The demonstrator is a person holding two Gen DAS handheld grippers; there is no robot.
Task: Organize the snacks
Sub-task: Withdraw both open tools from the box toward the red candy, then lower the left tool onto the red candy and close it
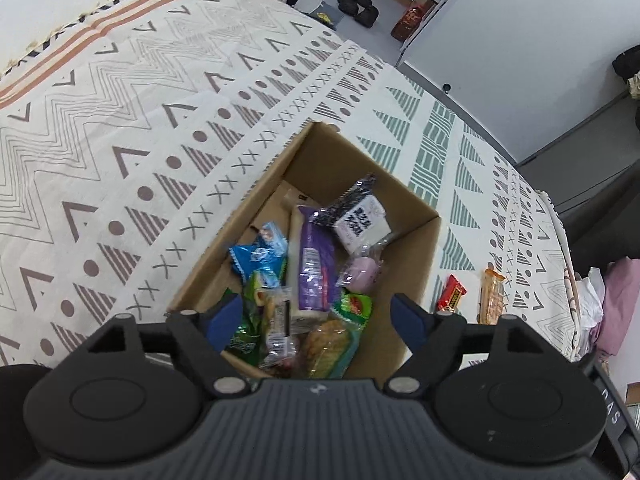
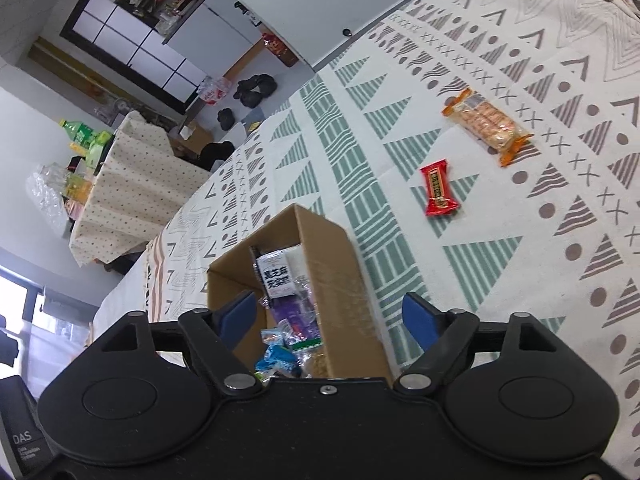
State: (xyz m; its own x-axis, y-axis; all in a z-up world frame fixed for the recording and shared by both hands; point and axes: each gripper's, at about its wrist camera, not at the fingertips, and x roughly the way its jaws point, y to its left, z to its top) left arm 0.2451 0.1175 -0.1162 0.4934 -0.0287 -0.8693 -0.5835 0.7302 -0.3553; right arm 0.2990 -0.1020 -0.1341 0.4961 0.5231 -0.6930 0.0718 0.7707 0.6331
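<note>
An open cardboard box (image 1: 416,264) sits on the patterned bedspread and holds several wrapped snacks, among them a purple pack (image 1: 316,264) and a black-and-white pack (image 1: 356,216). The box also shows in the right wrist view (image 2: 340,264). My left gripper (image 1: 318,318) is open and empty, above the box's near end. My right gripper (image 2: 330,318) is open and empty, above the box's near side. A red snack bar (image 2: 439,189) and an orange cracker pack (image 2: 486,124) lie on the bedspread to the right of the box; both also show in the left wrist view, the red bar (image 1: 452,294) and the orange pack (image 1: 493,296).
The bedspread (image 1: 140,128) covers a wide bed. A white cabinet (image 1: 520,40) stands beyond the bed. Dark shoes (image 2: 256,90) lie on the floor. A cloth-covered table (image 2: 128,184) with bottles stands at the left. Pink clothes (image 1: 620,304) lie at the bed's right edge.
</note>
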